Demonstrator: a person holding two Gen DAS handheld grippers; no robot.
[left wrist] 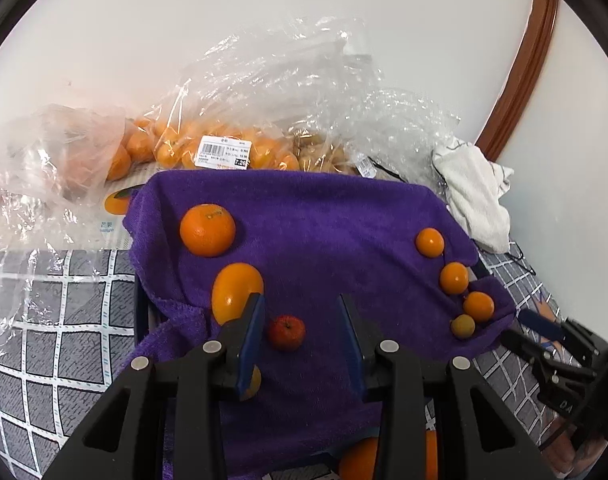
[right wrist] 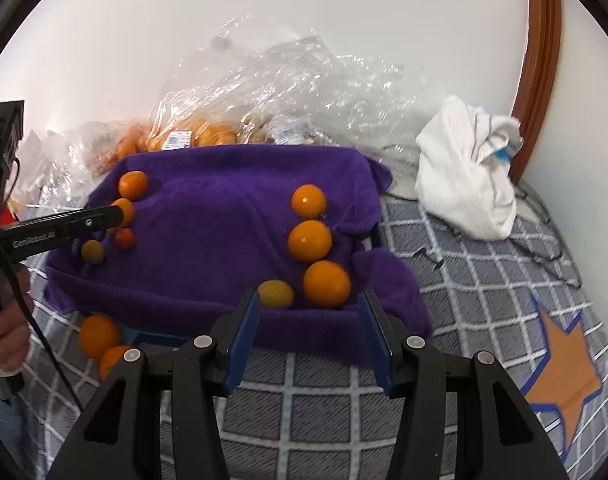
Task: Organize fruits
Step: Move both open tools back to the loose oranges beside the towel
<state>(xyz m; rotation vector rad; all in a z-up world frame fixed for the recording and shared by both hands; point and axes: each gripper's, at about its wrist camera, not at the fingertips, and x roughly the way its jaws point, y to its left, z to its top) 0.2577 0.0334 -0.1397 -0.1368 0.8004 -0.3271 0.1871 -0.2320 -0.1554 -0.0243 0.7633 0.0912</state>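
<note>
Hovering angled down, left gripper [left wrist: 299, 332]: jaws apart, small red fruit [left wrist: 286, 332] lying loose between them beside its left column. Right gripper [right wrist: 310, 332]: parted, empty, just short of the yellowish fruit [right wrist: 275, 293]. Purple towel [left wrist: 324, 220]: two sorted fruit columns. Behind: bagged oranges [left wrist: 207, 148], apparently unsorted stock.

White wall [left wrist: 263, 20], brown wooden trim [left wrist: 524, 64]

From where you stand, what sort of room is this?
Probably a bedroom at home: the fruit sits on a purple towel spread over what looks like a bed with a checked cover, against a white wall, with grocery bags behind.
</note>
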